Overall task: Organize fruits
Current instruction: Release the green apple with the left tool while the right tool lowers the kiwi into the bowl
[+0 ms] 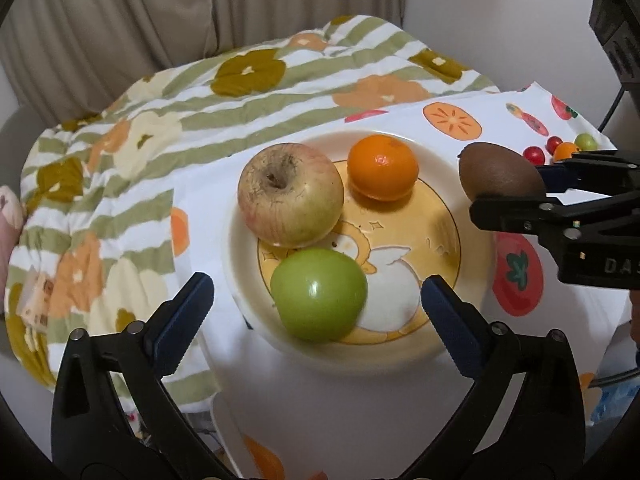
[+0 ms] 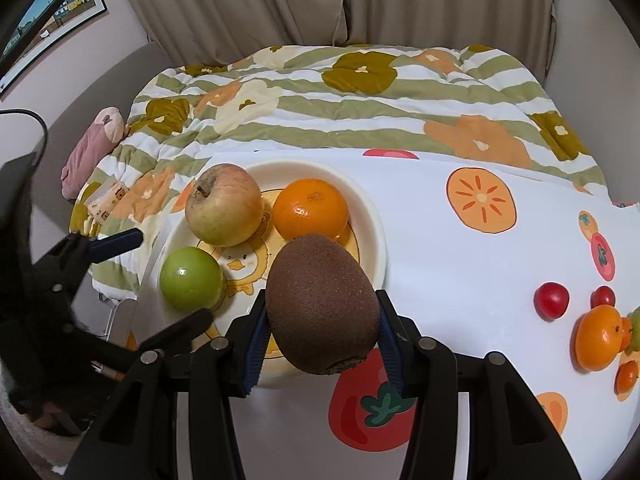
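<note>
My left gripper (image 1: 316,304) gapes around the green apple (image 1: 319,294). My right gripper (image 2: 322,336) clamps the kiwi (image 2: 322,306) over the plate (image 2: 374,216) rim; it reads "DAS".

Left gripper (image 1: 318,304): black frame, blue-padded fingers (image 1: 452,320), angled steeply downward; jaws stood spread wide, pads touching nothing, a green apple (image 1: 319,294) lying free between and just ahead of the tips.

Right gripper (image 2: 322,322): same build, likewise pitched downward; jaws stood narrowed on a kiwi (image 2: 322,308), one blue pad pressed to each flank, the fruit projecting forward past the fingertips. In the left wrist view it reached in from that gripper's right.
</note>
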`<state>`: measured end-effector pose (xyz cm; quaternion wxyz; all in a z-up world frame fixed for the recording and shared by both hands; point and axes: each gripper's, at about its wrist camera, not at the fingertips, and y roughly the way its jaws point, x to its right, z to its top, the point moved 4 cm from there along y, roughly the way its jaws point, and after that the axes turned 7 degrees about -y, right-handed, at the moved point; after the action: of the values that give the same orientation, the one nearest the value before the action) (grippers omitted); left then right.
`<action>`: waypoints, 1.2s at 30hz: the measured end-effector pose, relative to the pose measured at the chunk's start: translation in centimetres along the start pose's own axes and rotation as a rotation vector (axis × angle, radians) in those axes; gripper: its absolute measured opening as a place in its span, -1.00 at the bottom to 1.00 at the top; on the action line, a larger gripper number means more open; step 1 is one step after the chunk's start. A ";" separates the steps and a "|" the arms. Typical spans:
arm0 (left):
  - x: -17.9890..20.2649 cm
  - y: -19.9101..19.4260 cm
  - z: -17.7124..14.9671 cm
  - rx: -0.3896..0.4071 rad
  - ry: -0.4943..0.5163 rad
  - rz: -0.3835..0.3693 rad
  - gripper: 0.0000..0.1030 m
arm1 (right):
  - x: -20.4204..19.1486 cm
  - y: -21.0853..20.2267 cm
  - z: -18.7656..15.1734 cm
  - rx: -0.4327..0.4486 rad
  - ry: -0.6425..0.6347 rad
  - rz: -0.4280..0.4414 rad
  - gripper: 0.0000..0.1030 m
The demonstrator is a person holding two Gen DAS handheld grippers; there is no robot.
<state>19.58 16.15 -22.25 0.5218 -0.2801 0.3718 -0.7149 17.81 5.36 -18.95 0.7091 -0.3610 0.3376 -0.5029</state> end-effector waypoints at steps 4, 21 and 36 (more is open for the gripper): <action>-0.4 -0.7 -0.4 -0.013 -0.026 -0.007 1.00 | -0.3 0.3 0.0 -0.006 -0.019 0.002 -0.12; -1.4 -1.4 -2.6 -0.054 -0.062 -0.006 1.00 | -2.1 4.9 0.3 -0.072 -0.201 0.014 -0.12; -1.6 -0.8 -3.1 -0.090 -0.038 0.014 1.00 | -2.0 5.4 0.3 -0.059 -0.186 0.051 0.14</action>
<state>17.23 18.56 -23.38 0.5205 -0.3139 0.3955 -0.6885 20.11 8.61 -23.16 0.7391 -0.4181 0.2938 -0.4389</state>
